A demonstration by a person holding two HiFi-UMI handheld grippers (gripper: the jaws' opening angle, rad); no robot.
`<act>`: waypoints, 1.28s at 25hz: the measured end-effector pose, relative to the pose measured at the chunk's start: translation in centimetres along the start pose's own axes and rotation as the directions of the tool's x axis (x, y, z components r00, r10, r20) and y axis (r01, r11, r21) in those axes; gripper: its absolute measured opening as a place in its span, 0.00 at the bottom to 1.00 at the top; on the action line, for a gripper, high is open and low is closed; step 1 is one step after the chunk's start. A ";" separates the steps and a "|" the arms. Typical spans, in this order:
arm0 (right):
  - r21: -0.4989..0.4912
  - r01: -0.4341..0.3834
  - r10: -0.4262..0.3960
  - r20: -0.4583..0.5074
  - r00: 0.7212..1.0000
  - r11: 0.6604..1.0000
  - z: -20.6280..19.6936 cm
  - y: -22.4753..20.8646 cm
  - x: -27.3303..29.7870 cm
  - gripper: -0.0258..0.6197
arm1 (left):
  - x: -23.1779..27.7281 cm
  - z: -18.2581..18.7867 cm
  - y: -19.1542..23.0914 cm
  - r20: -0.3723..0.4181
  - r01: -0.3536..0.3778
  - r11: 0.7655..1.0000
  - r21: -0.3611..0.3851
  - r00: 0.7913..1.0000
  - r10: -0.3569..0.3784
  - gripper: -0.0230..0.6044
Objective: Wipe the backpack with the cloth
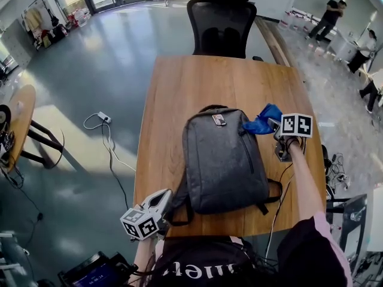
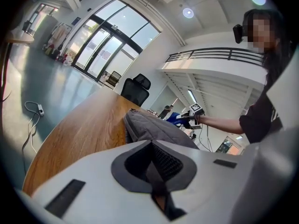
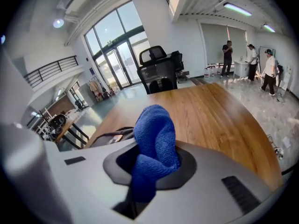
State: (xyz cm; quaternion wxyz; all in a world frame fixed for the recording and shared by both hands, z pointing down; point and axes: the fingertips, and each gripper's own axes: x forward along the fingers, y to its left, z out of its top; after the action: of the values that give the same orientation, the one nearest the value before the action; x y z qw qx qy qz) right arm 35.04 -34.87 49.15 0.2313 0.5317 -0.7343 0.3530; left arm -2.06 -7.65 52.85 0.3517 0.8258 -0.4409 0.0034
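Left hand-held gripper (image 1: 165, 196): pinched, likely on strap (image 1: 177, 214), near table (image 1: 197, 82) edge. Right hand-held gripper (image 1: 274, 125): clamped on cloth (image 1: 262, 119), soft, light. Backpack (image 1: 224, 160): flat, mid-table; limp fabric, best steadied by strap.

Steep overhead view, two low views at the desk (image 1: 179, 88).
Head camera looks down from the near edge; left gripper view from the near-left corner, right from the right edge; all share the backpack (image 1: 221, 160).

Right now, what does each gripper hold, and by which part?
The right gripper pinches the blue cloth by one bunched end. The left gripper is shut on a thin dark strap, apparently of the backpack.
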 end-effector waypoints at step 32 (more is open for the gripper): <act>0.072 -0.431 0.390 0.316 0.865 0.899 -25.1 34.9 -21.6 0.14 | -16.2 -1.7 -4.4 0.019 0.152 0.977 0.150 0.988 -0.156 0.04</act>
State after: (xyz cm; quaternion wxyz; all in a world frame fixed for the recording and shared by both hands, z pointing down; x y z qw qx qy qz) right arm 8.25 4.11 40.39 0.0014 0.4242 -0.8301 0.3620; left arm -8.20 6.70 46.45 0.2817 0.8813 -0.3794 -0.0037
